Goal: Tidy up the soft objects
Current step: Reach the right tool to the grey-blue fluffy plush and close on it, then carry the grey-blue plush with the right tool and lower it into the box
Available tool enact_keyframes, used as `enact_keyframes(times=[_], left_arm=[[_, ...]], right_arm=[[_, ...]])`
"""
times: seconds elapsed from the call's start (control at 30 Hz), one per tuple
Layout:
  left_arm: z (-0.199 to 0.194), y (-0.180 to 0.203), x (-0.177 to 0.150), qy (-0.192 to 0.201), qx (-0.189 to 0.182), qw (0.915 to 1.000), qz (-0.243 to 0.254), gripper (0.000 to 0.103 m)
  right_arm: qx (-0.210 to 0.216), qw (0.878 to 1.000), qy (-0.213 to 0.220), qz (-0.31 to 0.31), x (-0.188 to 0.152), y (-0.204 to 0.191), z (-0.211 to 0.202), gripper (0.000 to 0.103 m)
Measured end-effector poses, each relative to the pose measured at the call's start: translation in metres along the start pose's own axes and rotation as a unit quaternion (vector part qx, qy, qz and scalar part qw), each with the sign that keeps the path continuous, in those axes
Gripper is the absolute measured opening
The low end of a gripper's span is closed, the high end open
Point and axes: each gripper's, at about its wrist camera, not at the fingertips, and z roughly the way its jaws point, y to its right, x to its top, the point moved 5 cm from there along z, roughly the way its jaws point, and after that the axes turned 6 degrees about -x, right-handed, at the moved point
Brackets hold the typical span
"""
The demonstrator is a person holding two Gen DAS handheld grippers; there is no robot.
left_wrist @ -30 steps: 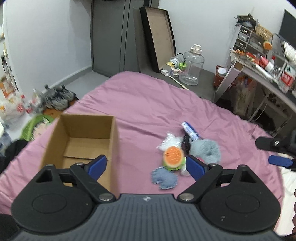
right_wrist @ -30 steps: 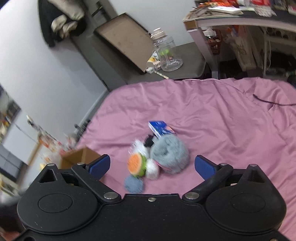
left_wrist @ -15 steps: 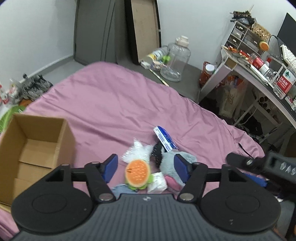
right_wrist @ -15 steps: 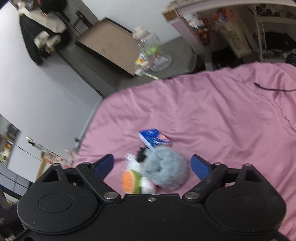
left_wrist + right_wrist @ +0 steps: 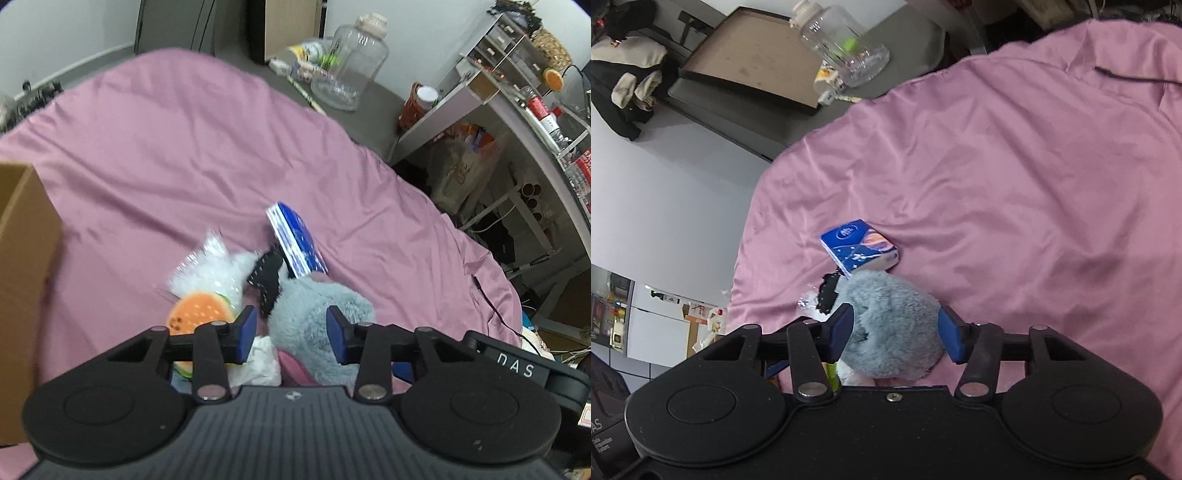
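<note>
Both grippers have closed in on the pile of soft objects on the pink bedsheet (image 5: 177, 147) within the past second. The left gripper (image 5: 291, 328), spread wide a second ago, now has its jaws narrowed around the fluffy grey-blue plush toy (image 5: 317, 314); the right gripper (image 5: 895, 332) brackets the same toy (image 5: 894, 325), pads at its flanks, though firm pinching cannot be confirmed. The orange burger-shaped plush (image 5: 199, 314) lies at nine o'clock of the toy, the blue tissue packet (image 5: 295, 240) at twelve. The brown cardboard box (image 5: 22, 277), earlier central, has slid to the left view's far left edge. A lift toward the box looks imminent.
</note>
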Motion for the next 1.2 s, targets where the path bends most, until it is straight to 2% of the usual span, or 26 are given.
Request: enact_keyframes(times=[0.13, 0.33, 0.37, 0.4, 0.43, 0.57, 0.73, 1.2], left_arm=[[0.013, -0.002, -0.002, -0.009, -0.002, 0.9999, -0.009, 0.033], [0.023, -0.003, -0.002, -0.015, -0.012, 0.9995, -0.024, 0.033], [0.026, -0.005, -0.002, -0.016, -0.010, 0.9994, -0.029, 0.033], [0.029, -0.006, -0.003, -0.018, -0.012, 0.9990, -0.038, 0.033], [0.032, -0.008, -0.005, -0.023, -0.019, 0.9981, -0.055, 0.028], [0.032, -0.005, -0.006, -0.018, -0.017, 0.9976, -0.065, 0.022], [0.019, -0.001, -0.006, -0.011, -0.026, 0.9971, -0.071, 0.017], [-0.042, 0.008, -0.008, 0.021, -0.058, 0.9969, -0.048, 0.016]], right_arm=[[0.005, 1.000, -0.009, 0.009, 0.002, 0.002, 0.009, 0.049], [0.023, 0.999, -0.020, 0.018, -0.001, -0.001, 0.016, 0.048], [0.019, 0.999, -0.021, 0.023, -0.001, 0.001, 0.019, 0.046], [0.012, 0.999, -0.024, 0.028, -0.001, 0.003, 0.022, 0.037], [0.000, 0.999, -0.023, 0.034, -0.001, 0.006, 0.025, 0.032], [-0.003, 0.999, -0.009, 0.035, -0.002, 0.005, 0.026, 0.026], [-0.004, 0.999, 0.007, 0.036, -0.006, 0.003, 0.016, 0.021], [0.011, 0.997, 0.068, 0.023, -0.025, -0.026, -0.041, 0.020]])
